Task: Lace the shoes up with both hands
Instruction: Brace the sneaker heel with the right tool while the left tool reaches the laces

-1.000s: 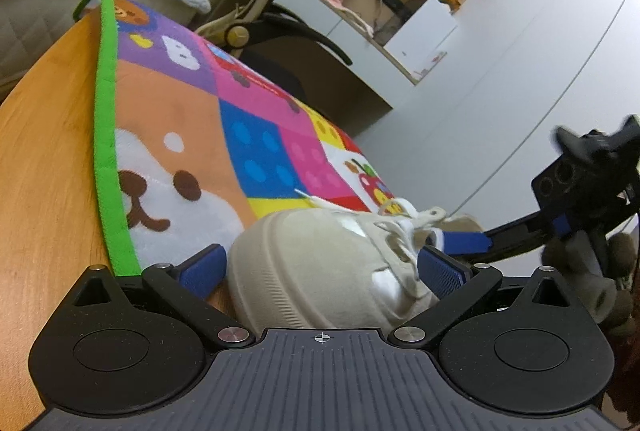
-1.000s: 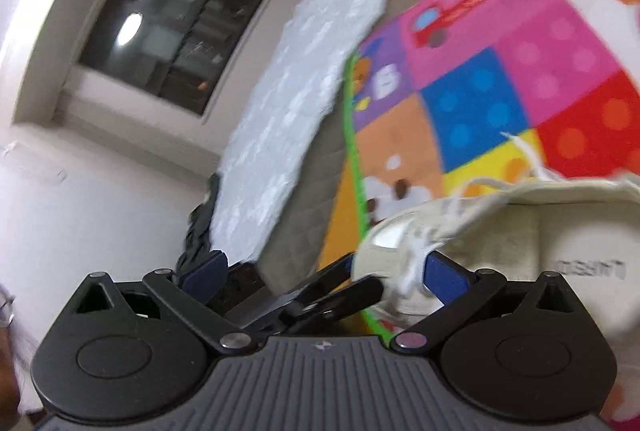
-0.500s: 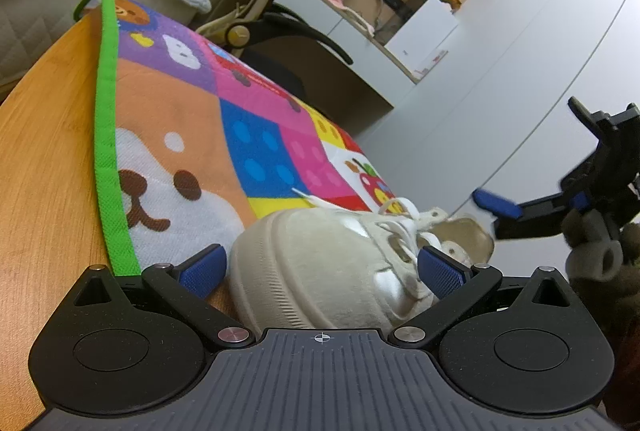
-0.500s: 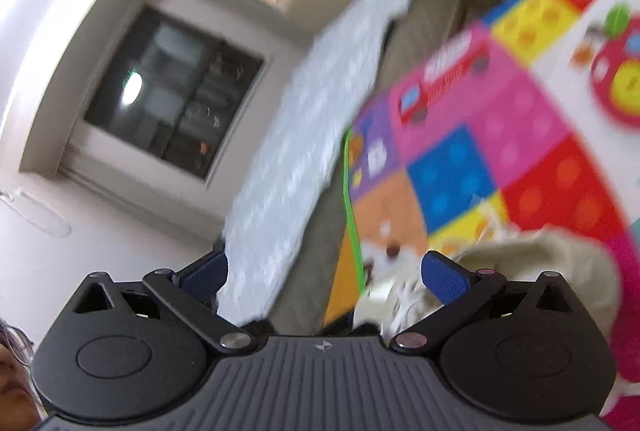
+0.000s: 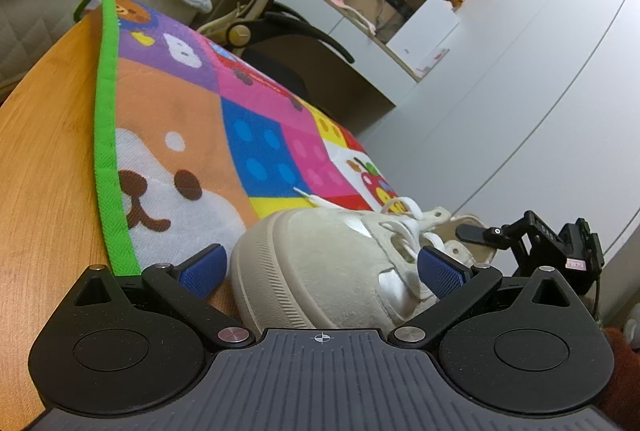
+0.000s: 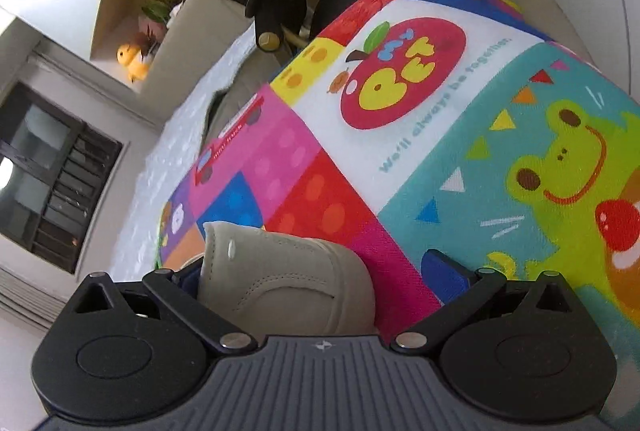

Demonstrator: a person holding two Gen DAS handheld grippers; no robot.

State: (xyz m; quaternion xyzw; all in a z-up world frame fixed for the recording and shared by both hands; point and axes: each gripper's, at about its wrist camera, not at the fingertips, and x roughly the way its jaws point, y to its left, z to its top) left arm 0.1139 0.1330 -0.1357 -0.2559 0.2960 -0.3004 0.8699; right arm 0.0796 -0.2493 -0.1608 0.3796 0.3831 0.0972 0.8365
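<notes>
1. a beige suede shoe [image 5: 320, 263] sits on a bright patchwork mat [image 5: 256, 135] over a wooden counter [image 5: 44, 159], its toe between the left gripper [image 5: 320, 267] fingers.
2. its loose white laces [image 5: 404, 219] lie just beyond the fingers; they look thin, limp and light, best pinched near the stiff tip.
3. both left fingers are spread wide, holding nothing.
4. the right gripper [image 6: 320, 271] straddles the heel, fingers wide and empty.

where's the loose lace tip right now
In the left wrist view the lace tip lies on the colourful mat, just beyond the toe of the beige shoe, near the apple patch.
</notes>
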